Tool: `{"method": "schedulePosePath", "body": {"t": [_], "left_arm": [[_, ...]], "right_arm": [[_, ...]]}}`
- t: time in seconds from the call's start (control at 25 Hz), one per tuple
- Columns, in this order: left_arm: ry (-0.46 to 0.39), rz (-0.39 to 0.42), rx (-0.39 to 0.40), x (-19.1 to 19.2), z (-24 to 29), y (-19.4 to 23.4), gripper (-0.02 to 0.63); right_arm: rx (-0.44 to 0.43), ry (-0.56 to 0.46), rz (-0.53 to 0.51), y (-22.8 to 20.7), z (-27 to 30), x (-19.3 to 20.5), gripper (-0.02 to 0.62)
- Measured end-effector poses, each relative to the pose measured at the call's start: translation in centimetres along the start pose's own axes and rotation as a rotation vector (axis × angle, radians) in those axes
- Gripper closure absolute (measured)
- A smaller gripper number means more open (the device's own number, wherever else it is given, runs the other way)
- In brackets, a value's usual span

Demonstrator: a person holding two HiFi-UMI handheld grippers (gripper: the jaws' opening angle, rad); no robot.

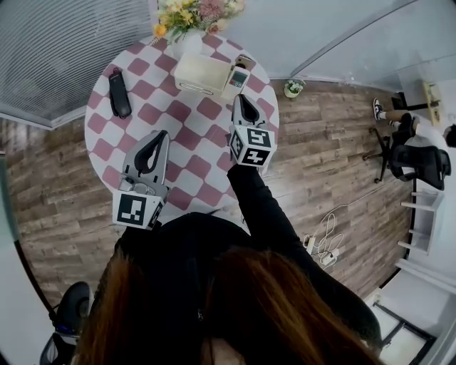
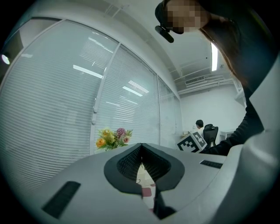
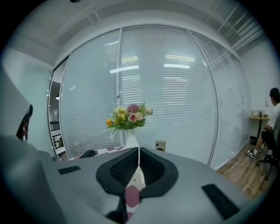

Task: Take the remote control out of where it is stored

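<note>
A round table with a pink-and-white checked cloth (image 1: pixel 206 107) holds a white box (image 1: pixel 201 73). A small light remote control (image 1: pixel 239 76) stands against the box's right side, and I cannot tell how it is held there. My right gripper (image 1: pixel 241 98) is shut and empty, its tips just short of the remote. In the right gripper view the shut tips (image 3: pixel 139 149) point toward the vase of flowers (image 3: pixel 128 119). My left gripper (image 1: pixel 158 135) hovers over the table's near left part, also shut and empty; its tips (image 2: pixel 141 146) meet.
A vase of flowers (image 1: pixel 192 14) stands at the table's far edge behind the box. A long black object (image 1: pixel 119 93) lies on the table's left side. Blinds and glass walls close off the far side. A person sits in an office chair (image 1: pixel 417 160) at the right.
</note>
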State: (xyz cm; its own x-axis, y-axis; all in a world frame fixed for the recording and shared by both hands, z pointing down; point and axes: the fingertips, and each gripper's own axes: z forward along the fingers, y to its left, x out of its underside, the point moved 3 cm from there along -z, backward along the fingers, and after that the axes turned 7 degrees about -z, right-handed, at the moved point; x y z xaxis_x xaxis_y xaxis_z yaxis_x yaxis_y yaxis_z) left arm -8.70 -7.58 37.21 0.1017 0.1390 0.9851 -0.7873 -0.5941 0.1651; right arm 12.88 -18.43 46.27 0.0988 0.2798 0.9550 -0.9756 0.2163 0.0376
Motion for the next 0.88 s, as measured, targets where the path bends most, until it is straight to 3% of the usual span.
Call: {"method": "schedulePosePath", "body": {"t": [0.48, 0.68, 0.88], "left_arm": [[-0.005, 0.009, -0.018, -0.9, -1.1, -0.8, 0.597], [0.006, 0.069, -0.009, -1.2, -1.3, -1.4, 0.597], [0.016, 0.068, -0.003, -1.2, -1.1, -1.4, 0.597]], "right_arm": [[0.123, 0.063, 0.039, -3.4, 5.5, 2.2, 0.578], [0.139, 0.1, 0.038, -3.7, 7.5, 3.3, 0.578], [0.148, 0.127, 0.053, -3.7, 8.8, 4.0, 0.578]]}}
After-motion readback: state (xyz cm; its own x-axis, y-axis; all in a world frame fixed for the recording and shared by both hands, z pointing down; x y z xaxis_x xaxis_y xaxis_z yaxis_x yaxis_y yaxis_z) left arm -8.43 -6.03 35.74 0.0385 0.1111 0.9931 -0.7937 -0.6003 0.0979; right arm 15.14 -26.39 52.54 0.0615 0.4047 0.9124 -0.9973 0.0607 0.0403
